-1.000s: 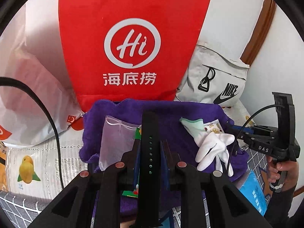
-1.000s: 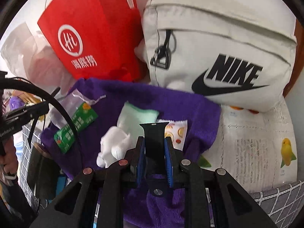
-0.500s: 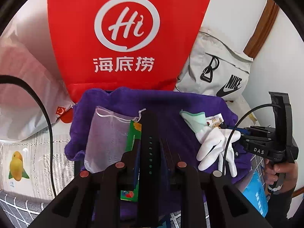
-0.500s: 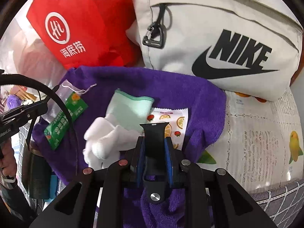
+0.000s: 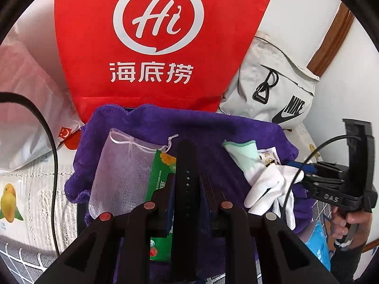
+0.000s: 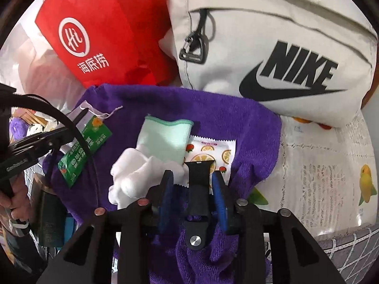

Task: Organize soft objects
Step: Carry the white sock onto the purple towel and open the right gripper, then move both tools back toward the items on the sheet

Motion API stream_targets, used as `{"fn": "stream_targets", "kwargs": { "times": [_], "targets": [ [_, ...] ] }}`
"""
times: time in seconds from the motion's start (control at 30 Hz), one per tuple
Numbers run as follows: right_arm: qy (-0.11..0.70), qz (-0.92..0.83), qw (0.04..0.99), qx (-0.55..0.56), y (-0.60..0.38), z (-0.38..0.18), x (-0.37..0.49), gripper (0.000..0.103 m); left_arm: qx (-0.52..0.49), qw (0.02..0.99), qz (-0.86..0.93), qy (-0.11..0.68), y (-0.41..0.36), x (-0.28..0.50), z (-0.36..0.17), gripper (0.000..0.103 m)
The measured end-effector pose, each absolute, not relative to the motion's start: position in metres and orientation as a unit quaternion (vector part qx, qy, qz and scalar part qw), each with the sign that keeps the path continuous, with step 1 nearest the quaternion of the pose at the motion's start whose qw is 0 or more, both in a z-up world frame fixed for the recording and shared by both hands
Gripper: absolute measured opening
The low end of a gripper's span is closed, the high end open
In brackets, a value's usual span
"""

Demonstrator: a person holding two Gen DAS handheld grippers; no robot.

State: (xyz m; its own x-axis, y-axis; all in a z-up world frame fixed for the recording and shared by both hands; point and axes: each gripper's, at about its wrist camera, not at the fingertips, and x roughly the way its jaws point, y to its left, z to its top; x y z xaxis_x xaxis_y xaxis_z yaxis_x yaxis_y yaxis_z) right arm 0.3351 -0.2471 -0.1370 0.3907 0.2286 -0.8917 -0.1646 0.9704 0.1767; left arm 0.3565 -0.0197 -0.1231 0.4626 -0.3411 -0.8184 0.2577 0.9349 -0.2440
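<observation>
The right gripper (image 6: 192, 184) has just been opening its jaws over the white fabric glove with mint-green cuff (image 6: 151, 156), which lies near the right edge of the purple terry towel (image 6: 213, 108). Nothing is pinched yet – better to lower a little and close on the glove only, not the fruit-printed sachet (image 6: 213, 151) beside it. The left gripper (image 5: 187, 189) is pressed together.

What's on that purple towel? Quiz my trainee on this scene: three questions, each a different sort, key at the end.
1. True or false: the white glove lies on the purple towel.
2. What is the left gripper clamped on? A. black strap B. green packet C. mesh pouch
3. Fill in: the logo on the grey bag reads ____.
Key: 1 true; 2 A; 3 NIKE.
</observation>
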Motion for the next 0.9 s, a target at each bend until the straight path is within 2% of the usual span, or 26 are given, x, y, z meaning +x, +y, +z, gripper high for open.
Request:
{"fn": "stream_targets", "kwargs": {
  "times": [0.4, 0.47, 0.53, 0.9],
  "targets": [
    [0.527, 0.134, 0.839, 0.012, -0.234, -0.122, 0.328, 0.034, -0.049, 0.854, -0.177, 0.486, -0.03, 0.36, -0.13, 0.019],
    [0.527, 0.134, 0.839, 0.014, -0.237, -0.122, 0.328, 0.034, -0.049, 0.854, -0.175, 0.487, -0.031, 0.361, -0.129, 0.025],
    [0.526, 0.134, 0.84, 0.013, -0.237, -0.122, 0.327, 0.034, -0.05, 0.855, -0.174, 0.486, -0.031, 0.36, -0.127, 0.035],
    [0.491, 0.146, 0.859, 0.008, -0.233, -0.085, 0.306, 0.034, -0.041, 0.873, -0.182, 0.451, -0.029, 0.34, -0.088, 0.035]
  ]
}}
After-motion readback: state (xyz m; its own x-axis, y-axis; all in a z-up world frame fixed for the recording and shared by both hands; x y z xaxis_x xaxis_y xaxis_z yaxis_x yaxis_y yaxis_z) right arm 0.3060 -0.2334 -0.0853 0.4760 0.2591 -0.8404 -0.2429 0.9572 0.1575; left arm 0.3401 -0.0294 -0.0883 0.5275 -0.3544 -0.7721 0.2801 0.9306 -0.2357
